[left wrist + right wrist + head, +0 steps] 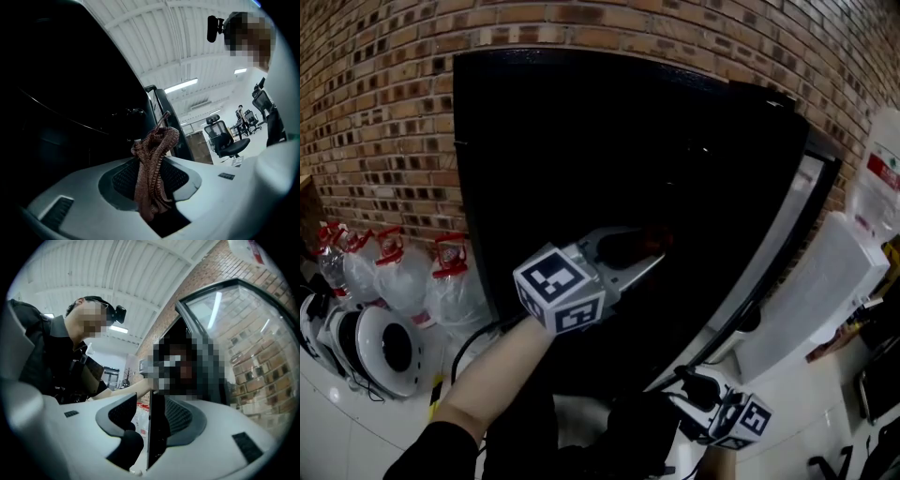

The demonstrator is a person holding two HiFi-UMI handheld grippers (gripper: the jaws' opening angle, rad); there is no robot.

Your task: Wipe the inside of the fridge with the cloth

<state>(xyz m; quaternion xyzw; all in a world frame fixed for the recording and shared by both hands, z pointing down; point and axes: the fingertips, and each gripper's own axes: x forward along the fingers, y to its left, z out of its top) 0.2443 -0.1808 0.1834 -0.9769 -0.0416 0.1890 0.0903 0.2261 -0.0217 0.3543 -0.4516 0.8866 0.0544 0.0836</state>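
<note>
The black fridge stands against a brick wall, its inside dark and its glass door swung open to the right. My left gripper reaches into the fridge, shut on a bunched reddish-brown cloth, which shows dimly between the jaws. My right gripper sits low at the door's bottom corner. The door's dark edge stands between its jaws, close to one pad, with a gap to the other.
Several clear water bottles with red caps stand on the floor left of the fridge, next to round white and black devices. A white panel leans right of the door. An office chair stands behind.
</note>
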